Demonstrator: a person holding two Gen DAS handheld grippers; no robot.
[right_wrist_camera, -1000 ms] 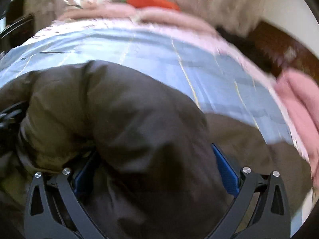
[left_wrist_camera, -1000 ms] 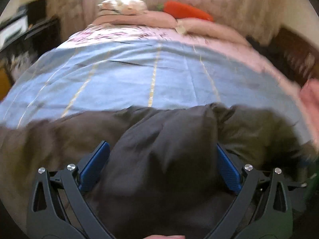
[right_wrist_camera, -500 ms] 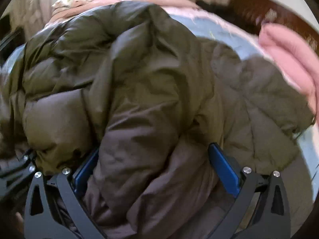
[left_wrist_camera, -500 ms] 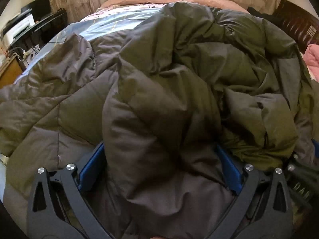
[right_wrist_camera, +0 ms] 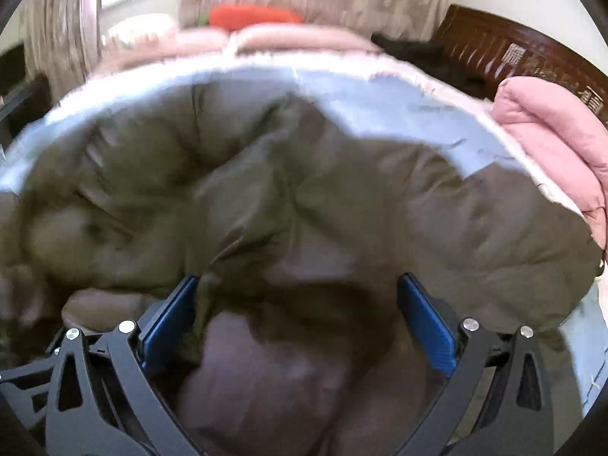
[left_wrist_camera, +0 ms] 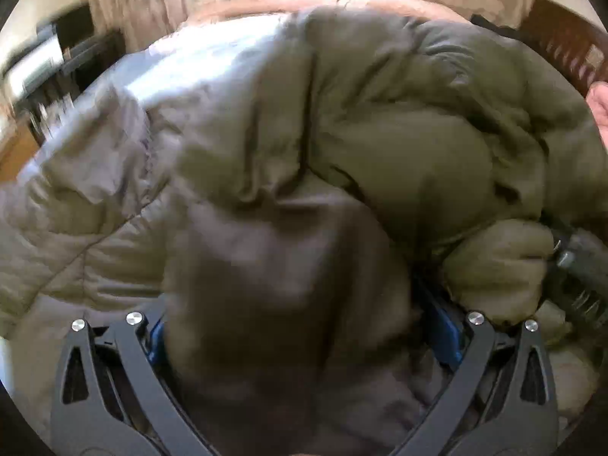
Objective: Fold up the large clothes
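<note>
A bulky olive-brown puffer jacket [left_wrist_camera: 380, 133] lies heaped on the light blue bed sheet [left_wrist_camera: 190, 64] and fills most of the left wrist view. My left gripper [left_wrist_camera: 300, 342] has a thick fold of its darker lining bunched between the blue pads, which stand wide apart. In the right wrist view the jacket [right_wrist_camera: 456, 228] spreads toward the bed's right side. There my right gripper [right_wrist_camera: 296, 323] holds another thick fold the same way. Part of the right gripper's body [left_wrist_camera: 581, 262] shows at the left view's right edge, pressed into the jacket.
A pink padded garment [right_wrist_camera: 551, 140] sits at the bed's right edge beside a dark wooden headboard [right_wrist_camera: 513, 53]. Pink pillows and an orange carrot-shaped cushion [right_wrist_camera: 250, 15] lie at the far end. Dark furniture [left_wrist_camera: 57, 64] stands left of the bed.
The jacket, first bunched low before the bare blue sheet, has been swung forward over the bed and now covers much of it. Both grippers moved with it; pad spacing looks unchanged.
</note>
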